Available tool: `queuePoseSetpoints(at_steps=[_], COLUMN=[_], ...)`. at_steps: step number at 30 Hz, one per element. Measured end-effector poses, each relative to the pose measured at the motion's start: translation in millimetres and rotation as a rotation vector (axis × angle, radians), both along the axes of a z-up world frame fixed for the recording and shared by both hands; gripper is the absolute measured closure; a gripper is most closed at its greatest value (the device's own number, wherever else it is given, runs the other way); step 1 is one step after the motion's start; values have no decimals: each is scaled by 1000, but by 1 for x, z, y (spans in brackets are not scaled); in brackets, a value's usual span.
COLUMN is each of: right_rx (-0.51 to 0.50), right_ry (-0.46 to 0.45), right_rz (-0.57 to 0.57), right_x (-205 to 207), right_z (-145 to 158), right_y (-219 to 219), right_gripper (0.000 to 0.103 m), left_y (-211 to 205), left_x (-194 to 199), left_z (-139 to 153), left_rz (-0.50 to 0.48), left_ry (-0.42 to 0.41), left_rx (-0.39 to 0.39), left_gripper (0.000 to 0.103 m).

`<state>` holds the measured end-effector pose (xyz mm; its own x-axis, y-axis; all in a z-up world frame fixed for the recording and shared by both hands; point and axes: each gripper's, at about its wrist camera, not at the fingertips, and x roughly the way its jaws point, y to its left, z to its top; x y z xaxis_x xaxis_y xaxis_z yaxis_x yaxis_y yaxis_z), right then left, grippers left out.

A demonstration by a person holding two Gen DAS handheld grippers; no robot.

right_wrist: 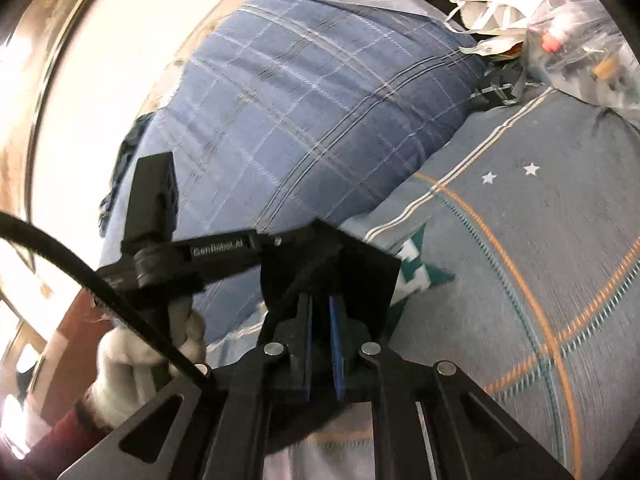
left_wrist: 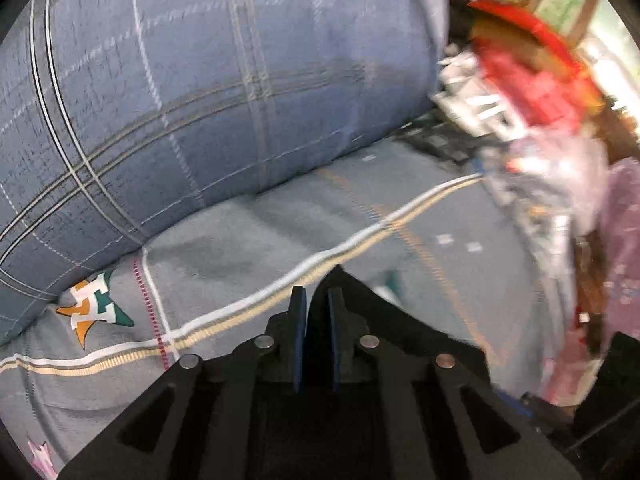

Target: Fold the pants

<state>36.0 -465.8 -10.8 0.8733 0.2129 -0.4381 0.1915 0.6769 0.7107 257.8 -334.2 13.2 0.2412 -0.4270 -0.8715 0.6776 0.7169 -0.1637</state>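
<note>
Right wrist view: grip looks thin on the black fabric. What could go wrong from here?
1. The right gripper and left gripper each seem to pinch only an edge of the black pants, so the fabric may slip out when pulled.
2. The blue plaid pillow crowds the bedsheet, leaving little flat room for the fold.
3. The pile of plastic bags lies close by and could snag.
</note>
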Motion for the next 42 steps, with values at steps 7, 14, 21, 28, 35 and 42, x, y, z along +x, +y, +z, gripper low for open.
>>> queuePoseSetpoints(at_steps=[7, 14, 21, 28, 35, 42], right_rx=[117, 70, 99, 54, -69, -254], right_ry=[132, 67, 56, -52, -79, -17], right_rz=[-92, -62, 42, 76, 280, 530], right_x=[4, 18, 28, -1, -1, 15], right_z=[-42, -44, -38, 14, 68, 81], right_y=[-23, -14, -1, 39, 126, 258], right_gripper=[36, 31, 84, 89, 90, 91], left_y=[0, -28, -5, 65, 201, 335], left_x=[11, -10, -40, -64, -83, -91], left_z=[-31, -44, 7, 68, 95, 72], left_rz=[39, -83, -132, -96, 80, 265], left_ry=[104, 75, -3, -2, 27, 82], left_rx=[-26, 74, 6, -160, -366, -538], left_gripper=[54, 76, 93, 93, 93, 93])
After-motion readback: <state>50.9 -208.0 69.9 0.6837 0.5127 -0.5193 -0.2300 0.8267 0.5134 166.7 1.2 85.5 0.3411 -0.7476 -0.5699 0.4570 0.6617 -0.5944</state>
